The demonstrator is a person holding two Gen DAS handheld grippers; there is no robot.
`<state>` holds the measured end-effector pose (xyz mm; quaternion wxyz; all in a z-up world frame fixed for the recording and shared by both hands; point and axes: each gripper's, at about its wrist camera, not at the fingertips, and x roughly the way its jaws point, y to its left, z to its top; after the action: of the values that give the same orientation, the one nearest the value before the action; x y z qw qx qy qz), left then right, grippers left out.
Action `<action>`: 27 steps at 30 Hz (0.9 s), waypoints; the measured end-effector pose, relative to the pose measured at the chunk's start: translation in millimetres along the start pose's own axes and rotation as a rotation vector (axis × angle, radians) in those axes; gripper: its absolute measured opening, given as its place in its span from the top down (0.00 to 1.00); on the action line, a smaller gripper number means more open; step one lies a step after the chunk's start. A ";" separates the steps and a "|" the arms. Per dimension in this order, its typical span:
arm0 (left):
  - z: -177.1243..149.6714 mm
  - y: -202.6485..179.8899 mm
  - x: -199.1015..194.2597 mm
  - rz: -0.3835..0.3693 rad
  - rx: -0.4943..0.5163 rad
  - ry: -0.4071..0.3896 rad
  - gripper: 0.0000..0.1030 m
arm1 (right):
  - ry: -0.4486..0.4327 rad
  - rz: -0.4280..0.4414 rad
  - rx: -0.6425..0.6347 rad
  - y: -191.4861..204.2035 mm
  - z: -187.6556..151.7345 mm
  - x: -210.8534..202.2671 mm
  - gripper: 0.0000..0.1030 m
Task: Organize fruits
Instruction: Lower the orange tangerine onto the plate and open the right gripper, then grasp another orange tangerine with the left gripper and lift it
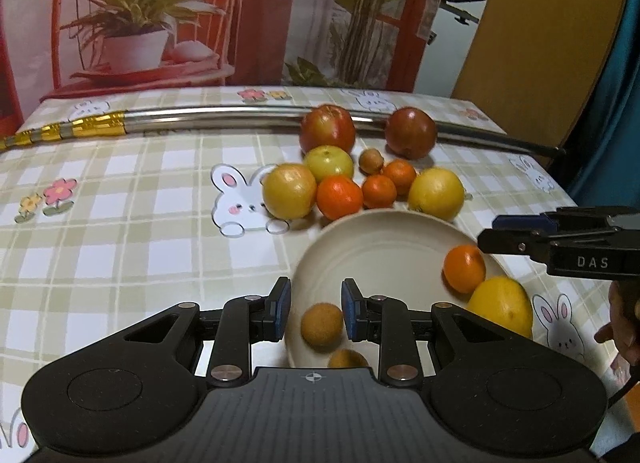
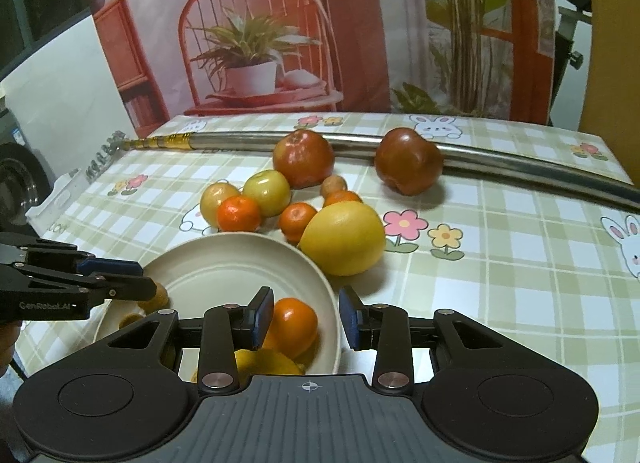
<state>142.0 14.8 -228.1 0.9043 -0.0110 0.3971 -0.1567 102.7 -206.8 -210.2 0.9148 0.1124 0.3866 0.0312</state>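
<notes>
A cream plate (image 1: 384,239) (image 2: 224,259) holds an orange tangerine (image 1: 464,268) (image 2: 294,325), a yellow lemon (image 1: 502,305) (image 2: 266,361) and two small brown fruits (image 1: 322,324). My left gripper (image 1: 316,309) is open over the plate's near rim, a brown fruit between its fingers, not gripped. My right gripper (image 2: 306,317) is open just above the plate's right edge, by the tangerine. Beyond the plate lie loose fruits: two red apples (image 1: 327,128) (image 2: 303,158), yellow-green fruits (image 1: 289,190), tangerines (image 1: 339,197) (image 2: 238,213) and a big yellow citrus (image 2: 343,237) (image 1: 436,193).
A long metal rod with a gold handle (image 1: 224,119) (image 2: 480,157) lies across the far side of the checked tablecloth (image 1: 120,231). A printed backdrop stands behind the table. The table's right edge (image 1: 568,183) is near.
</notes>
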 end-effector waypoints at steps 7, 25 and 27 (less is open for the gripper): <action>10.3 5.1 -0.9 0.009 -0.007 -0.014 0.72 | -0.015 -0.016 0.014 -5.0 2.6 -2.7 0.68; 49.3 7.0 16.4 -0.022 -0.032 -0.024 0.72 | -0.047 -0.041 0.046 -19.5 10.1 -7.1 0.67; 51.6 2.9 24.1 -0.042 -0.037 -0.009 0.72 | -0.049 -0.044 0.047 -21.0 10.9 -7.0 0.67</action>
<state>195.4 5.2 -210.4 0.9022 -0.0369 0.3954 -0.1681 105.0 -230.2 -202.8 0.9216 0.1261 0.3672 -0.0009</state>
